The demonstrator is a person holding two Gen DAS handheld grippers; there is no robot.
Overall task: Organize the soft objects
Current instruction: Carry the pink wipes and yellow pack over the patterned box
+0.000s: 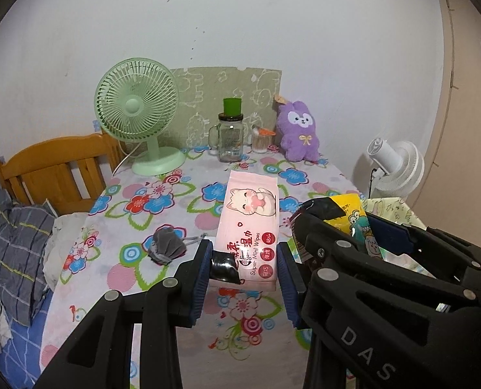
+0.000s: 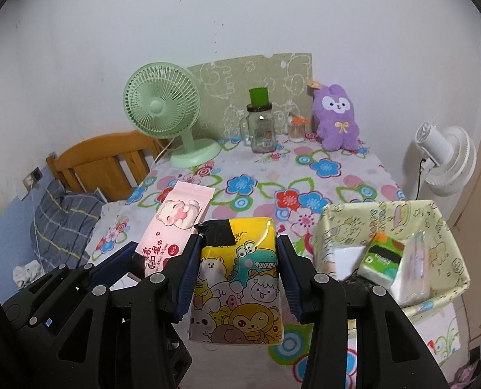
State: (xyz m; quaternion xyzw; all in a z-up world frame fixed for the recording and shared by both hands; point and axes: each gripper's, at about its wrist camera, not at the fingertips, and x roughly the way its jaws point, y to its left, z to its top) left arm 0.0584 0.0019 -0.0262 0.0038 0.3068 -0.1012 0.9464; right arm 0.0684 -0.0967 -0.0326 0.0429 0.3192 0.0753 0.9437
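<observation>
- A pink wipes pack (image 1: 252, 227) is clamped at its near end between the pads of the left claw (image 1: 245, 270) and is held lifted above the bench (image 1: 162, 214), its far end pointing toward the back wall.
- A yellow tissue pack (image 2: 239, 288) printed with cartoon animals is gripped by the right claw (image 2: 239, 275); black tape is seen across its top corner, and it is also held off the flowered cloth.
- The two claws are held side by side, the left one just left of the right.
- A paper-lined box (image 2: 435, 227) is seen just right of the yellow pack; a green tissue pack (image 2: 381, 257) and a pale pack (image 2: 414, 269) lie inside it.
- A grey cloth pouch (image 1: 169, 244) lies on the bench, left of the pink pack.
- At the back of the bench are lined up a green fan (image 1: 136, 110), a glass jar (image 1: 230, 139) with a green cup on its lid, a small cotton-swab holder (image 1: 261, 141) and a purple plush toy (image 1: 299, 129).
- A white fan (image 2: 448, 159) stands past the right edge, and a wooden bed frame (image 1: 52, 168) with a plaid pillow (image 1: 13, 240) is seen at the left.
</observation>
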